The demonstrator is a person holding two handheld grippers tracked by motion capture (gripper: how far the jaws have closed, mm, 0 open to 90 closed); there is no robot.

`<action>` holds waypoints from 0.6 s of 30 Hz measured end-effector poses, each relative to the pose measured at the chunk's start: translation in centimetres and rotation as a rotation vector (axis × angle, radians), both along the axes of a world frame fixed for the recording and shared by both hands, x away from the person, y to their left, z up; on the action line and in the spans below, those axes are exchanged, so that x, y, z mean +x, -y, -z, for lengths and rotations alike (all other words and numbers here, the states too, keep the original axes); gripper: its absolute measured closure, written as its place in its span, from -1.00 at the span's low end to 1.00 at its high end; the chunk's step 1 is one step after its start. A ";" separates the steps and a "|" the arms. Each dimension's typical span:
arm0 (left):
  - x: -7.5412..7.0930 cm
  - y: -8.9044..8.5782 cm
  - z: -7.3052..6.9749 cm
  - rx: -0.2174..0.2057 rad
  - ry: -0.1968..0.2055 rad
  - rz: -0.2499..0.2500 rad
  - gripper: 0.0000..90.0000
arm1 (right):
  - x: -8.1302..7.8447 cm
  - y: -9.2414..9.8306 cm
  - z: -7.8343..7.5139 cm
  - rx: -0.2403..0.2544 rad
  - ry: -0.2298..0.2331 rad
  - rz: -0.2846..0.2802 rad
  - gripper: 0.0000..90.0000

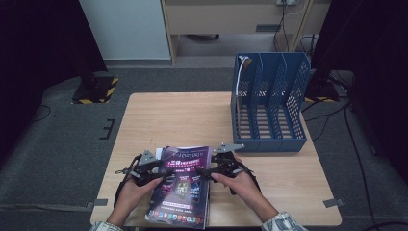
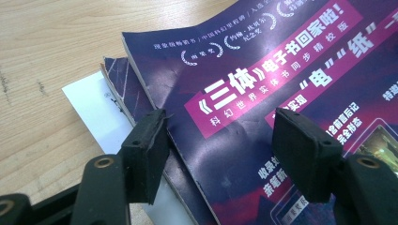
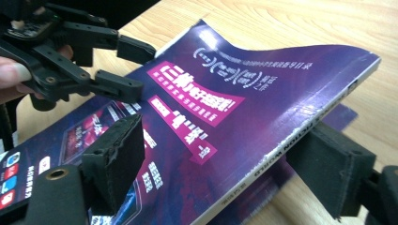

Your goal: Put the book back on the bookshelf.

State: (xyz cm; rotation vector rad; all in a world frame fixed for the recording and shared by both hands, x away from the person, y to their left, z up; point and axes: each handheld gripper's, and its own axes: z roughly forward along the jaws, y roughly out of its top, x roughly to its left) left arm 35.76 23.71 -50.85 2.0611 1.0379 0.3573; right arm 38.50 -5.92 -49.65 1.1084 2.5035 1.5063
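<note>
Hidden and cropped, top magazine

Below my left gripper [image 2: 213,150], the magazine [image 2: 263,93] hides most of a second copy [image 2: 123,84] and a white sheet [image 2: 94,110]; I can't count the stack. Its far side is cropped beyond my right gripper [image 3: 220,159]. Small print unreadable.

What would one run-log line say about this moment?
scene: purple magazine atop stack on table | left tongs: open, astride edge | right tongs: straddling spine, lifting | file rack: empty
</note>
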 end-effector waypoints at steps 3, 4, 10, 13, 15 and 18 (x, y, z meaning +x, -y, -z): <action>0.0 0.0 0.0 -0.001 0.000 -0.001 -0.20 | 0.3 -0.4 -0.4 0.003 0.000 -0.018 -0.47; 0.0 0.0 0.0 -0.001 0.000 -0.001 -0.20 | 0.4 -0.6 -0.5 0.005 -0.001 -0.021 -0.46; 0.0 0.0 0.0 -0.004 0.000 -0.004 -0.20 | 0.6 -1.9 -0.7 0.001 -0.005 -0.035 -0.43; 0.0 -0.1 0.0 -0.004 0.001 -0.004 -0.20 | 0.7 -2.3 -0.7 -0.002 -0.023 -0.052 -0.39; 0.0 0.0 0.0 -0.003 0.001 -0.004 -0.20 | 0.7 -2.4 -0.6 -0.012 -0.025 -0.058 -0.39; 0.0 0.0 0.0 -0.004 0.002 -0.005 -0.20 | 0.6 -2.8 -0.3 -0.032 -0.032 -0.069 -0.39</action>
